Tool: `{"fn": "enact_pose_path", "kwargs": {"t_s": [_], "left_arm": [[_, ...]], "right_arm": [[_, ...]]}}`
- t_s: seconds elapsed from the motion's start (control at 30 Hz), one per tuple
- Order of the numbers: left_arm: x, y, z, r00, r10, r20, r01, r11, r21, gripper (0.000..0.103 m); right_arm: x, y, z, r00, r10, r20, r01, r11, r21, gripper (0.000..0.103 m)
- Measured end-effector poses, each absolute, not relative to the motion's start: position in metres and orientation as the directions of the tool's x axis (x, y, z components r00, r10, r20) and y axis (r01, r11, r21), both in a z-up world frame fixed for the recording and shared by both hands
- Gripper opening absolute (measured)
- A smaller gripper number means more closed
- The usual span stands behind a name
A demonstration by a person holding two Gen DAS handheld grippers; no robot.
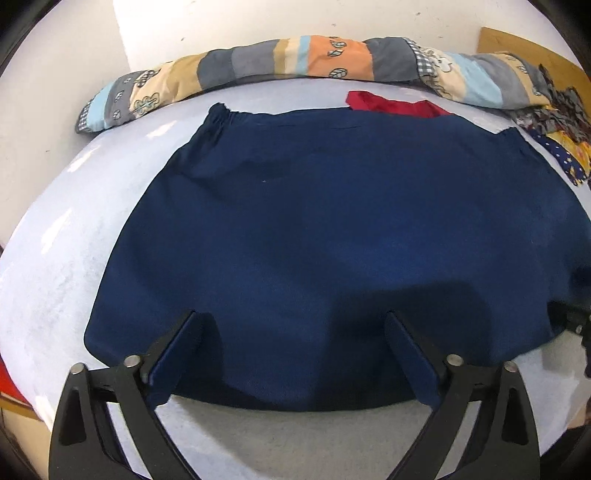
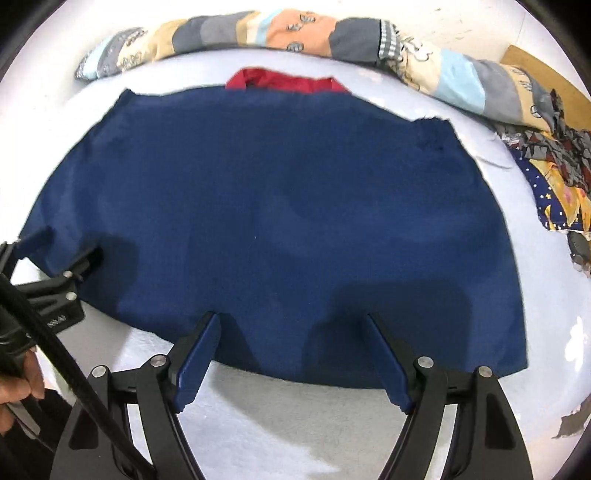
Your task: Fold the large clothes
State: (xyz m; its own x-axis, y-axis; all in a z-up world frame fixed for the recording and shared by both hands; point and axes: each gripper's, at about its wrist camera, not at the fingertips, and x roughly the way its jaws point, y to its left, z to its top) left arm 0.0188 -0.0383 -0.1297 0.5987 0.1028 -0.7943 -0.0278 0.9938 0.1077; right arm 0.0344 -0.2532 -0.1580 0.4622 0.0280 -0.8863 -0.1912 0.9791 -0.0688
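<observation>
Left wrist view shows the left gripper (image 1: 291, 325) and right gripper (image 2: 291, 325) both spread wide and empty over the near hem of the navy garment (image 1: 314, 221) lying flat on the white bed (image 1: 55, 240), so closing too shallowly could pinch only one layer and skew the fold.

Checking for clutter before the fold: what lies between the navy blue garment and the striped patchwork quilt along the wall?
A red cloth peeks from behind the navy blue garment, short of the striped patchwork quilt; both wrist views show it.
</observation>
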Motion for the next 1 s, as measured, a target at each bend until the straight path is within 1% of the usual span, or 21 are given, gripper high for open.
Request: {"fn": "enact_pose_path", "kwargs": {"t_s": [0.07,0.23,0.33,0.4,0.47,0.63,0.7,1.0], "left_arm": [[0.020,-0.042,-0.129,0.601,0.121,-0.790,-0.035,0.992,0.125,0.102],[0.020,-0.051,-0.125,0.606,0.160,-0.779,-0.045,0.985,0.168,0.102],[0.020,-0.055,-0.126,0.607,0.186,-0.773,-0.047,0.979,0.199,0.103],[0.021,-0.055,-0.127,0.603,0.191,-0.774,-0.053,0.978,0.200,0.103],[0.020,-0.053,-0.128,0.603,0.184,-0.776,-0.056,0.980,0.189,0.103],[0.019,-0.052,-0.129,0.607,0.183,-0.774,-0.056,0.980,0.188,0.103],[0.019,-0.052,-0.129,0.608,0.191,-0.771,-0.055,0.978,0.199,0.103],[0.018,-0.054,-0.129,0.609,0.199,-0.768,-0.057,0.976,0.208,0.103]], "right_arm": [[0.039,-0.255,-0.161,0.446,0.036,-0.895,-0.187,0.981,-0.053,0.083],[0.035,-0.249,-0.140,0.505,0.092,-0.858,-0.205,0.979,-0.016,0.083],[0.034,-0.236,-0.140,0.507,0.074,-0.859,-0.228,0.972,-0.051,0.092],[0.036,-0.232,-0.149,0.496,0.061,-0.866,-0.241,0.968,-0.070,0.092],[0.036,-0.234,-0.153,0.495,0.060,-0.867,-0.233,0.970,-0.066,0.096],[0.045,-0.254,-0.163,0.442,0.127,-0.888,-0.160,0.985,0.062,0.102],[0.046,-0.260,-0.167,0.429,0.152,-0.890,-0.137,0.985,0.101,0.102],[0.045,-0.257,-0.168,0.432,0.145,-0.890,-0.134,0.986,0.095,0.103]]}}
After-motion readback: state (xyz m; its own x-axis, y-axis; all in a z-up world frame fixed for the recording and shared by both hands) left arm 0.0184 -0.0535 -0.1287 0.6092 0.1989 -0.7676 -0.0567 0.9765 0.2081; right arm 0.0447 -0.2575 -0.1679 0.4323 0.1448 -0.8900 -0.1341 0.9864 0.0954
